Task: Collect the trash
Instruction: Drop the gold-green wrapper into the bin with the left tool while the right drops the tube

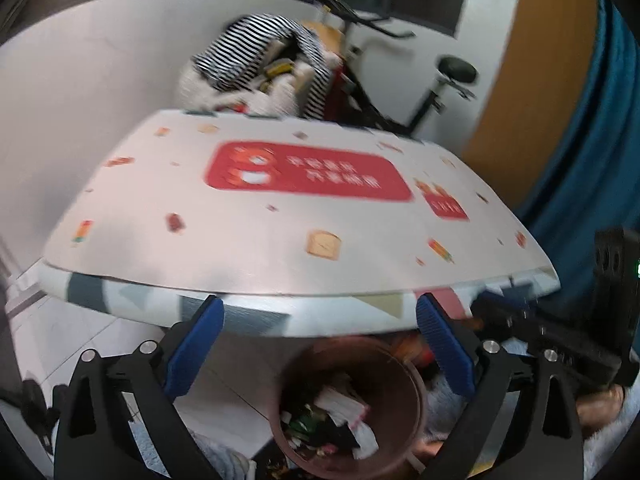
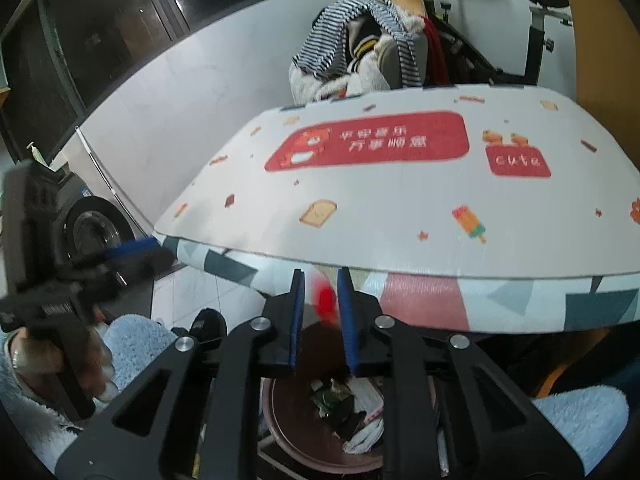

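A brown round bin (image 1: 404, 364) stands on the floor under the table's near edge, with white paper and green wrappers inside. Over it my left gripper (image 1: 320, 304) stands wide open, with nothing between its blue pads. In the right wrist view the same bin (image 2: 280, 412) lies below my right gripper (image 2: 321, 280), which is shut on a small red scrap (image 2: 325, 300), blurred, right above the bin's mouth. One blue finger of the left gripper (image 2: 132, 248) shows at the far left of that view. The right gripper appears dark and blurred (image 1: 496, 316) at the right of the left wrist view.
The table (image 2: 400, 208) has a white cloth printed with red panels and small food pictures. Behind it stand a chair piled with striped clothing (image 2: 344, 40) and an exercise bike (image 2: 536, 28). A washing machine (image 2: 92, 228) is at the left, a blue curtain (image 1: 580, 140) at the right.
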`<action>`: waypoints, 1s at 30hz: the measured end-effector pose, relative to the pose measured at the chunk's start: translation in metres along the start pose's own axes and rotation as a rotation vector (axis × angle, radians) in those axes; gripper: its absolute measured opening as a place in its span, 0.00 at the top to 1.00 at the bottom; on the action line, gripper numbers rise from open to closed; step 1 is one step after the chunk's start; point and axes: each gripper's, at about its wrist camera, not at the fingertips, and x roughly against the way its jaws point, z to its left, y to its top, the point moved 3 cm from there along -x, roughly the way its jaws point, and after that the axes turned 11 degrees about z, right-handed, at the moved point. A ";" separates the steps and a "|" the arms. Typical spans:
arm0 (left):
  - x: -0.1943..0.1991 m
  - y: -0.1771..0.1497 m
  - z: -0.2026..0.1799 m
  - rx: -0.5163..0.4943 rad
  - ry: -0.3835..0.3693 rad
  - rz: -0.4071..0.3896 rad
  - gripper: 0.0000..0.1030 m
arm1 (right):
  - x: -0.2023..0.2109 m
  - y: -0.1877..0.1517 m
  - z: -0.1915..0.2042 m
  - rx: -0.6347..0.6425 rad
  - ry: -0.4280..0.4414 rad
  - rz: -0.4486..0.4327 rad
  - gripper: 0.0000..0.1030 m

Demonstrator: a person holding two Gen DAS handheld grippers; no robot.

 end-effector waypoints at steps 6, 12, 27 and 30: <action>-0.002 -0.012 0.008 0.059 0.017 0.006 0.07 | -0.014 -0.007 -0.002 0.001 0.002 0.035 0.81; -0.007 -0.017 0.012 0.068 0.036 0.022 0.07 | -0.023 -0.009 0.003 0.010 -0.038 0.061 0.81; 0.010 0.012 0.021 0.042 0.145 -0.049 0.06 | -0.012 0.016 -0.006 0.009 -0.220 0.011 0.06; 0.024 0.029 0.021 0.026 0.167 -0.092 0.06 | 0.000 0.032 -0.008 0.000 -0.249 -0.010 0.06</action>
